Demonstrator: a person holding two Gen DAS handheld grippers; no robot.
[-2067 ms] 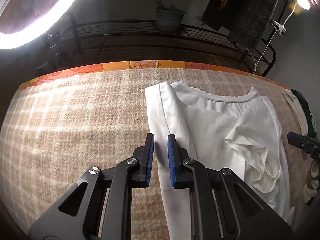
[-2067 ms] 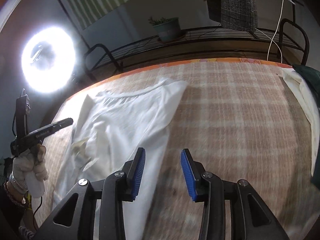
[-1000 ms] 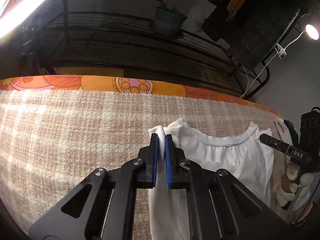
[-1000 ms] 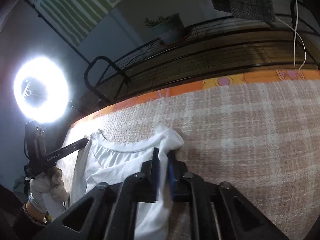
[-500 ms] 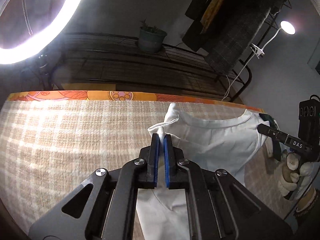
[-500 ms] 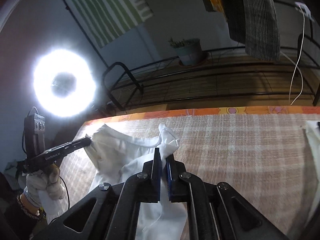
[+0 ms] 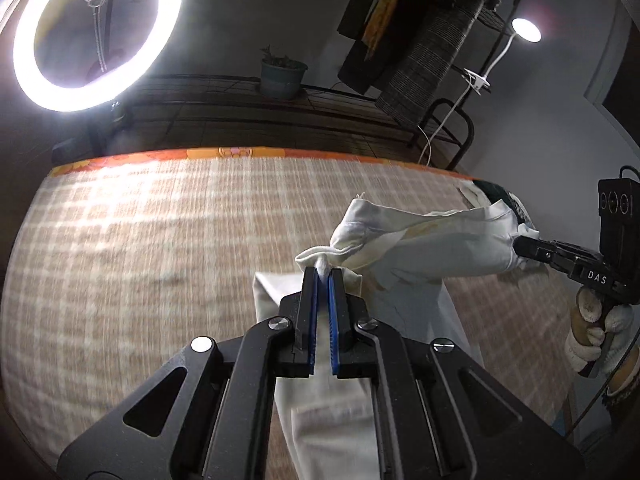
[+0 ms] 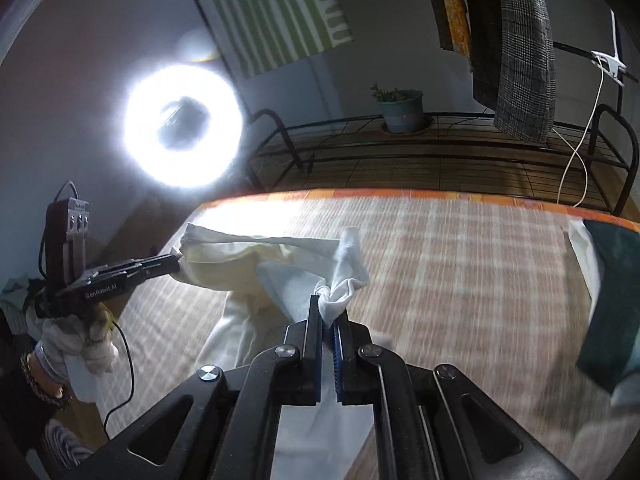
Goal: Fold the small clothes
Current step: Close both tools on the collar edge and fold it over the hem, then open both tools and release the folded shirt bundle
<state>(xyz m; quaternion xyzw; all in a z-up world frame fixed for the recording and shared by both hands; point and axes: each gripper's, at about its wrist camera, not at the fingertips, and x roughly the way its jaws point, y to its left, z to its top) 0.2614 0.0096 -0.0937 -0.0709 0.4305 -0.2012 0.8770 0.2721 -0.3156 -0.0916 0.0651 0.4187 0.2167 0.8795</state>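
The white garment point(image 7: 420, 236) hangs lifted above the plaid blanket point(image 7: 140, 248), stretched between the two tools, with its lower part trailing down toward the near edge. The left gripper point(image 7: 323, 276) is clamped on a bunched corner of the cloth; its blue pads point(image 7: 313, 312) are pressed nearly together with white fabric poking out at the tips. The right gripper point(image 8: 328, 314) pinches the other top corner in the same way, a loose flap standing up just past it. A dark green cloth point(image 8: 612, 300) lies at the blanket's right side, possibly over another white piece, though blur hides this. A ring light point(image 7: 96, 32) glows far left, a potted plant point(image 7: 282, 74) beyond.
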